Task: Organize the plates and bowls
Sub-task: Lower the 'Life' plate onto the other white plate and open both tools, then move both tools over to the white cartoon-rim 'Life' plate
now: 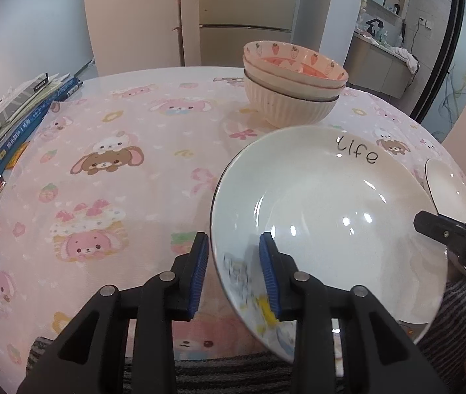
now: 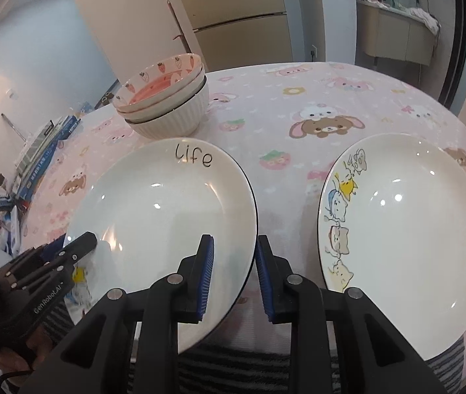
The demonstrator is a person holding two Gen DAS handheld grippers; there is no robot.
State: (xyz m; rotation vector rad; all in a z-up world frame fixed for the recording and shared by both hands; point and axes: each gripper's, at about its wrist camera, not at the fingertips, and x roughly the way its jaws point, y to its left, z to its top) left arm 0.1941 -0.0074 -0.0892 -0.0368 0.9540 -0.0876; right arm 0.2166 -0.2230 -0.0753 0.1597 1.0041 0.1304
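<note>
Three bowls (image 2: 164, 98) already sit nested at my eleven o'clock on the table (image 2: 266, 105); that part looks done to me. Two "Life" plates remain unstacked. My left gripper (image 1: 233, 272) and right gripper (image 2: 234, 275) each straddle the rim of the left plate (image 2: 160, 216), one pad inside, one outside, jaws not visibly pinched, so I cannot tell if either grips it. My second plate (image 2: 413, 229) lies flat at two o'clock, well apart from the bowls.
</note>
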